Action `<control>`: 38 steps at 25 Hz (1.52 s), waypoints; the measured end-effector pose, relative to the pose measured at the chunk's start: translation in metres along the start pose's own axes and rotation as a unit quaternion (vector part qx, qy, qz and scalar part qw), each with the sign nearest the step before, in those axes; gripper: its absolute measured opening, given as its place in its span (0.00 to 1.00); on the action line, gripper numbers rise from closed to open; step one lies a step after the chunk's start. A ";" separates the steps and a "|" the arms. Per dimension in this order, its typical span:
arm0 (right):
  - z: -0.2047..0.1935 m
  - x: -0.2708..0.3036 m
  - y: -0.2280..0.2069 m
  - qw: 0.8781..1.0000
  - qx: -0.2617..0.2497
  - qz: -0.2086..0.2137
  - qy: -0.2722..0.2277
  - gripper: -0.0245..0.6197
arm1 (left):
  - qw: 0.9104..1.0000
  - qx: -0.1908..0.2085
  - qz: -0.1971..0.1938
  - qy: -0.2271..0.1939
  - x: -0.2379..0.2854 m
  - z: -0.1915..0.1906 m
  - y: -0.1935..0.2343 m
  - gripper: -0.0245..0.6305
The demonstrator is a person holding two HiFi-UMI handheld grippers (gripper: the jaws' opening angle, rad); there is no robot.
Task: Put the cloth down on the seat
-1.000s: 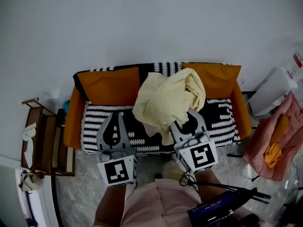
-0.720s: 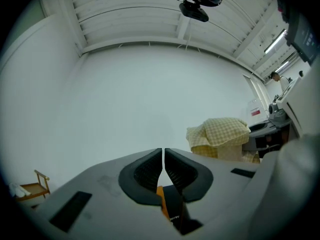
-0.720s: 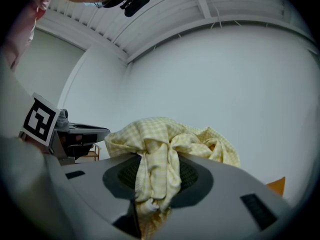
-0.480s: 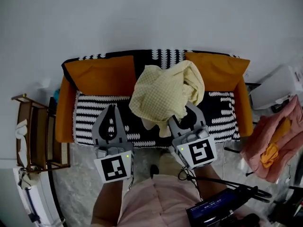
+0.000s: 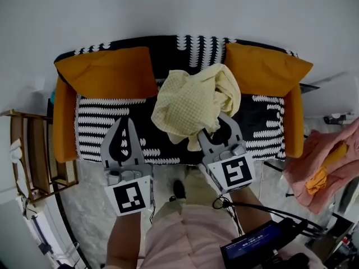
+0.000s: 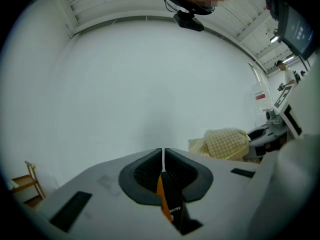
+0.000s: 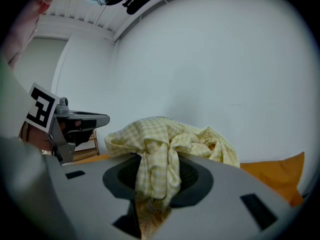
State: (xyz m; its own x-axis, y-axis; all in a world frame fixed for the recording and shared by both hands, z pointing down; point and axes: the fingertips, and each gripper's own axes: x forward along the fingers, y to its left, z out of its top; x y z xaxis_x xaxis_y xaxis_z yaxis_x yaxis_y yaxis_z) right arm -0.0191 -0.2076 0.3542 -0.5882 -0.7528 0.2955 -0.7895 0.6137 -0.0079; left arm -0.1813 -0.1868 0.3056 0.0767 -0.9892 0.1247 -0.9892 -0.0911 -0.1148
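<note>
While hovering over striped sofa seat (image 5: 104, 129), pinching yellow checked cloth (image 5: 193, 101) between right gripper (image 5: 220, 129) jaws, bunched beyond tips; pressing left gripper (image 5: 124, 123) jaws together on nothing.

Pale yellow checked cloth (image 5: 190, 100), orange cushions (image 5: 106, 72), black-and-white patterned seat (image 5: 95, 129), white wall (image 5: 168, 4)

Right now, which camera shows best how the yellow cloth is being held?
The right gripper view: the cloth is bunched between the right tongs, close up. The head view shows the whole bundle above the seat, grip hidden. The left gripper view shows only a small lump off to one side.
</note>
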 end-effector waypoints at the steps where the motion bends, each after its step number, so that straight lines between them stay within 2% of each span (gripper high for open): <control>1: -0.009 0.007 -0.004 1.000 0.004 0.001 0.007 0.24 | 1.000 0.000 0.000 0.004 0.007 -0.007 -0.001 0.07; 12: -0.097 0.076 -0.037 0.997 0.028 0.005 0.069 0.24 | 0.998 -0.001 -0.012 0.056 0.069 -0.078 -0.011 0.07; 24: -0.189 0.124 -0.055 0.990 0.046 0.011 0.130 0.24 | 0.995 -0.004 -0.020 0.096 0.099 -0.129 -0.019 0.07; 28: -0.209 0.137 -0.060 0.989 0.047 0.011 0.142 0.24 | 0.994 0.000 -0.022 0.108 0.109 -0.149 -0.018 0.07; 31: -0.221 0.147 -0.063 0.988 0.050 0.014 0.148 0.24 | 0.996 0.006 -0.025 0.090 0.121 -0.154 -0.017 0.07; 38: -0.245 0.168 -0.070 0.985 0.049 0.029 0.165 0.24 | 0.994 0.003 -0.022 0.107 0.145 -0.181 -0.013 0.07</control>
State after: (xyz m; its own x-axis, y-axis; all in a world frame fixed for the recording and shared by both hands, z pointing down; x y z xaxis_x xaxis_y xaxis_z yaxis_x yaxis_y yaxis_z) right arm -0.0196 -0.3193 0.6386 -0.5558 -0.5895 0.5862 -0.7792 0.6152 -0.1202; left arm -0.1798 -0.3086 0.5036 0.0902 -0.9370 0.3373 -0.9846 -0.1348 -0.1110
